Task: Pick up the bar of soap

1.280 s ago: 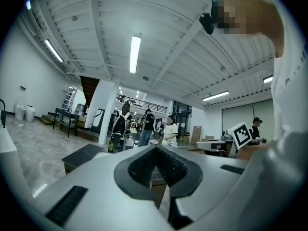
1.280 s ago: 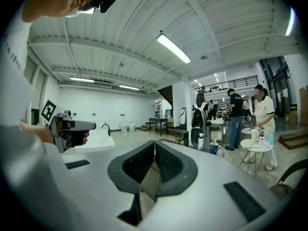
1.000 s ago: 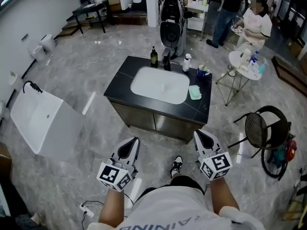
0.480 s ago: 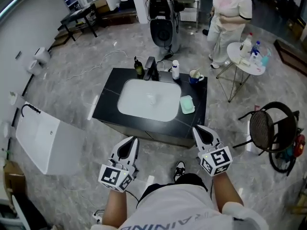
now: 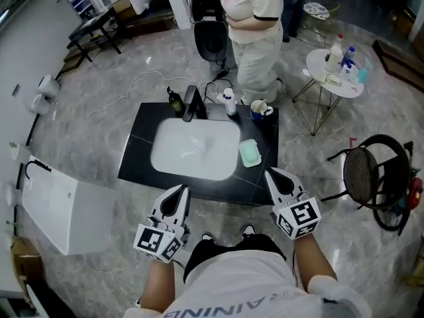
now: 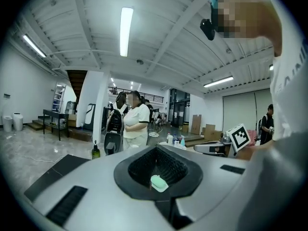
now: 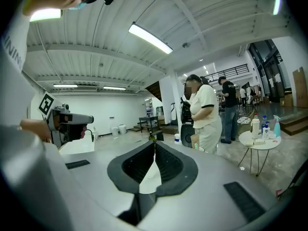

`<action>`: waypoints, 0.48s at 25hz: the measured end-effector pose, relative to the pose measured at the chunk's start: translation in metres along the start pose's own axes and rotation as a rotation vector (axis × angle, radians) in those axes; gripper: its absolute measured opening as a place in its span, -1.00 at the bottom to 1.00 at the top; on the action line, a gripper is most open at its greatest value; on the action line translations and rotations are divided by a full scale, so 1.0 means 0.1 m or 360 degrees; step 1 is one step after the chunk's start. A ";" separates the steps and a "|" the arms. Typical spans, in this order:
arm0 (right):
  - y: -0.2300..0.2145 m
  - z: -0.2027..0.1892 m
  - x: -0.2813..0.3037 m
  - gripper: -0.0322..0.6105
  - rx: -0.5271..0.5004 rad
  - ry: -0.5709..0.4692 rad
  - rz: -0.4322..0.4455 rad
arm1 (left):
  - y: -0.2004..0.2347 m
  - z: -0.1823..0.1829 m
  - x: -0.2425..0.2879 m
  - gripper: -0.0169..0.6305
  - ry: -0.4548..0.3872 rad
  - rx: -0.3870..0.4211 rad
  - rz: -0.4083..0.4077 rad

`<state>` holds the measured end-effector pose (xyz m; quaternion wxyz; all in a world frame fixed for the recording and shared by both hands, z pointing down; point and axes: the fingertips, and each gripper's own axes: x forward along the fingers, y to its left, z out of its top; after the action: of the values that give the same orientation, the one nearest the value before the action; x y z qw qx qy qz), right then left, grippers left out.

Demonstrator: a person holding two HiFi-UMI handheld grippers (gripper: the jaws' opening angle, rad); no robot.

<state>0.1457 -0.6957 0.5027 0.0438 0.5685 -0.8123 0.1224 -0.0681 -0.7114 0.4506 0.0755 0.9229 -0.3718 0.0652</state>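
Both claws closed and empty at the near edge of the sink counter, with the soap still in its dish.

The left gripper (image 5: 181, 189) and right gripper (image 5: 270, 173) each have their jaws pressed together with nothing held – both hang level over the front edge of the black counter (image 5: 136, 158), well apart from each other. The pale green bar of soap (image 5: 249, 152) lies in a dish just right of the white basin (image 5: 195, 148), ahead of the right gripper and not touched; the left gripper view frames it between its jaws. At the back stand a faucet (image 5: 191, 103), a dark bottle (image 5: 175, 102), a white bottle (image 5: 229, 101) and a blue mug (image 5: 260, 109). A person (image 5: 252, 25) stands behind the counter.
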 end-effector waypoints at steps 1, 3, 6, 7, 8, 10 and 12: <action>-0.03 0.01 0.02 -0.85 0.0000 0.0000 -0.0016 | 0.02 0.00 0.06 -0.94 0.0000 -0.0001 -0.0018; -0.09 0.02 0.04 -0.85 0.0004 -0.0002 -0.0060 | 0.06 0.00 0.18 -0.94 0.0000 -0.0004 -0.0061; -0.15 0.01 0.08 -0.85 0.0015 0.0006 -0.0152 | 0.15 -0.01 0.33 -0.94 0.0010 0.0008 -0.0153; -0.15 0.01 0.10 -0.85 0.0018 0.0011 -0.0187 | 0.19 -0.01 0.37 -0.94 0.0016 0.0017 -0.0184; -0.15 0.01 0.13 -0.85 0.0021 0.0015 -0.0223 | 0.25 0.00 0.41 -0.94 0.0021 0.0024 -0.0214; -0.11 0.02 0.21 -0.85 0.0029 0.0026 -0.0291 | 0.40 0.00 0.46 -0.94 0.0026 0.0022 -0.0272; -0.02 0.04 0.33 -0.85 0.0032 0.0037 -0.0348 | 0.60 0.00 0.50 -0.94 0.0027 0.0011 -0.0331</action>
<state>0.1359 -0.7272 0.5060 0.0607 0.6527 -0.7437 0.1316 -0.0743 -0.7882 0.4646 0.0817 0.9563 -0.2730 0.0660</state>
